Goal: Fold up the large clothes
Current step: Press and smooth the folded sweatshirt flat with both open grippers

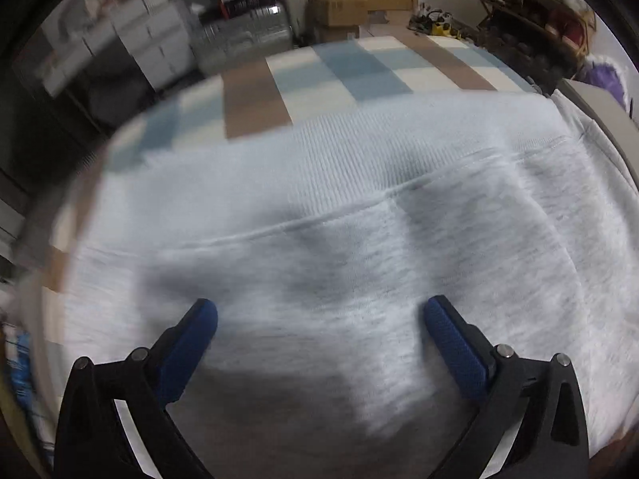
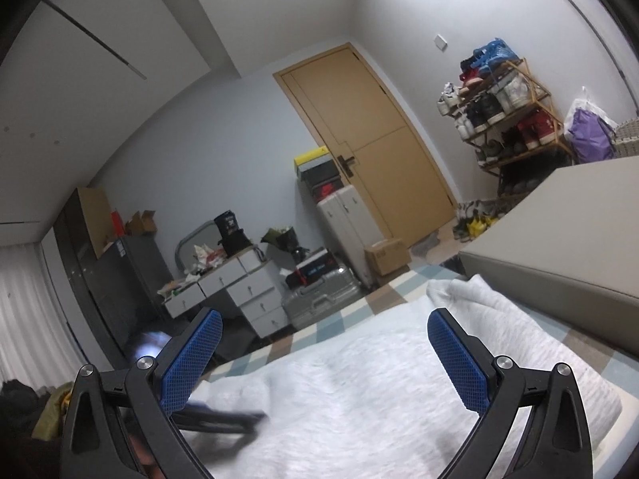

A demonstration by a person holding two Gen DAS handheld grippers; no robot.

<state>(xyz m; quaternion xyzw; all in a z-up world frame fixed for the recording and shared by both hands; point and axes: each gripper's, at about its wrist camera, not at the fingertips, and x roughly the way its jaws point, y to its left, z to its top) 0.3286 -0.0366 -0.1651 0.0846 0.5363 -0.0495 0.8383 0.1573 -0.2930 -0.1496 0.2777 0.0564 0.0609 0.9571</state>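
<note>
A large light grey sweatshirt [image 1: 339,239] lies spread over a checked bedcover [image 1: 319,76], its ribbed hem band [image 1: 319,151] toward the far side. My left gripper [image 1: 319,319] hovers open just above the grey fabric, blue pads wide apart, nothing between them. In the right wrist view the same sweatshirt [image 2: 379,391] lies below and ahead. My right gripper [image 2: 323,331] is open and raised, pointing out across the room. A dark blurred shape, probably the other gripper [image 2: 223,419], sits low at the left over the cloth.
A grey upholstered headboard or bench [image 2: 567,239] borders the bed on the right. Beyond the bed stand white drawers [image 2: 239,287], a silver suitcase [image 2: 319,299], cardboard boxes [image 2: 387,255], a wooden door [image 2: 371,135] and a shoe rack [image 2: 507,107].
</note>
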